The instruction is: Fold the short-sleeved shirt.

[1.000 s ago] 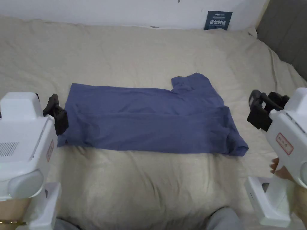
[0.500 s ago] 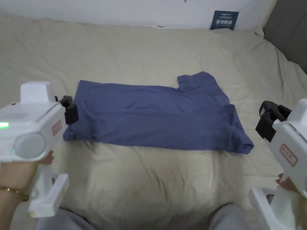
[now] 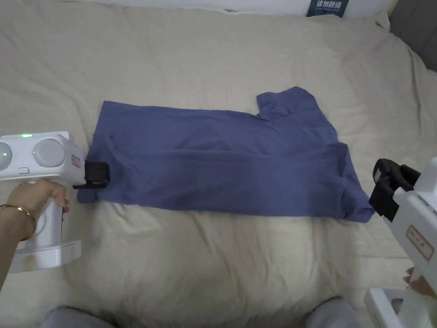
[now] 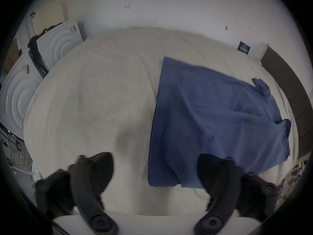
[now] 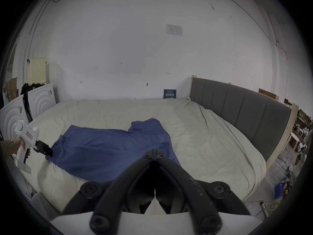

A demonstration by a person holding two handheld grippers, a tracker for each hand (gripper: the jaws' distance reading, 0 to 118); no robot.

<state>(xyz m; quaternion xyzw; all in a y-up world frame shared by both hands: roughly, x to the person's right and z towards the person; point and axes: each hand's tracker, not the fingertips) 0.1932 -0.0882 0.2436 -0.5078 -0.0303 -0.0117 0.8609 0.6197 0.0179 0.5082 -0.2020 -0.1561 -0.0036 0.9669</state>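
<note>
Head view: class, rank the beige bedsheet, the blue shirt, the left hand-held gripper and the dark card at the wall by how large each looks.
1. beige bedsheet
2. blue shirt
3. left hand-held gripper, though it sits nearer the camera, which inflates it
4. dark card, farthest away and cut by the frame edge

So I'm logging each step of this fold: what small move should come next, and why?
Probably ease the left tool forward onto the near left corner of the blue shirt and close it there. Its jaws stand open right at that hem edge, gripping nothing yet. The shirt already lies in a long band on the bed, and the right tool is shut, holding nothing, near the sleeve end.
</note>
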